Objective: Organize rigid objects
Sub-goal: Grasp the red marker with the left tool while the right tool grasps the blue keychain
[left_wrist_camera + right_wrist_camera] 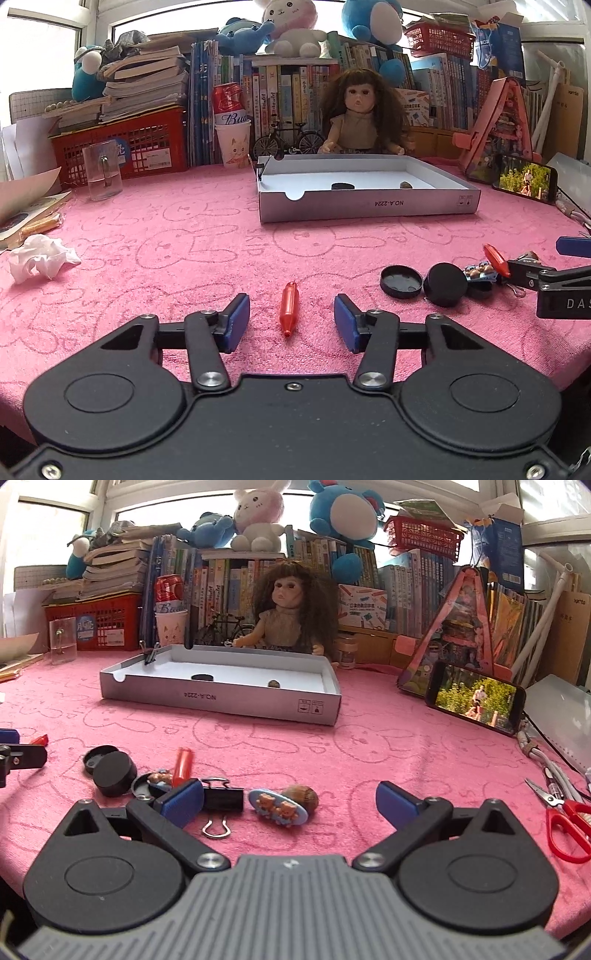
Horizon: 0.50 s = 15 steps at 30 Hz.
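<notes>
Left wrist view: the red tube (288, 308) is straddled by the left gripper (291, 321), jaws apart; it should be kept centred as they are closed.

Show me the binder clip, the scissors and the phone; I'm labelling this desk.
binder clip (222, 799), right wrist view, on its black body.
scissors (567, 825), right wrist view, on a red handle.
phone (475, 698), right wrist view, on its lit screen.
</notes>
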Motion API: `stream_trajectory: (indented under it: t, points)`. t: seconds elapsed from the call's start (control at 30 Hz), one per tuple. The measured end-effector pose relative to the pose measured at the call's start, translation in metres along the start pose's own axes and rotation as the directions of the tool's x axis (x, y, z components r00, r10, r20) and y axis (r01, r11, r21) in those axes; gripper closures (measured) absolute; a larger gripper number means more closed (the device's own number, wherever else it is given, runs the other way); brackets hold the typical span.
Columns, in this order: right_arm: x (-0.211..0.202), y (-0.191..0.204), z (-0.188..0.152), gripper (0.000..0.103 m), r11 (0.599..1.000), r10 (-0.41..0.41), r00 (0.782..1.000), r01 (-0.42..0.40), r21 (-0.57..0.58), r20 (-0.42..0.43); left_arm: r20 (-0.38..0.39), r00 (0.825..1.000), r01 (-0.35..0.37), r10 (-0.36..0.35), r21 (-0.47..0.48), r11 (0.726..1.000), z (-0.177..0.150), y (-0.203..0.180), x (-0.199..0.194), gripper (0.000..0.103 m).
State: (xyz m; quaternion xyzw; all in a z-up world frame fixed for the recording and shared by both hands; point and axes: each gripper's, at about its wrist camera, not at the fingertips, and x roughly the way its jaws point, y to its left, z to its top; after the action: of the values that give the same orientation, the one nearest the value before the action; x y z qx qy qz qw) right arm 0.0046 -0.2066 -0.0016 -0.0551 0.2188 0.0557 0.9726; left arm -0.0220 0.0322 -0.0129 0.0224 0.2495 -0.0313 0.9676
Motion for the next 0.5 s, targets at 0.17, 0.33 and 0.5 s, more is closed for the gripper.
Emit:
stream_trajectory:
  t: [0.17,0.33,0.5]
  points:
    - [-0.004,-0.001,0.002,0.0,1.0,-0.009,1.0,0.009,0.016,0.015,-0.003,1.0,-0.008,0.008,-0.011,1.0,0.0,0.002,0.002,0.056]
    - [-0.012,-0.015,-0.001,0.0,0.994,-0.085,0.996,0.082,0.075,0.041,-0.002,1.0,-0.009,0.009,-0.019,1.0,-0.001,0.003,0.003,0.057]
    - [-0.011,-0.023,-0.006,0.0,0.985,-0.139,0.99,0.135,0.107,0.028,-0.002,1.0,-0.01,0.01,-0.016,1.0,-0.001,0.002,0.004,0.057]
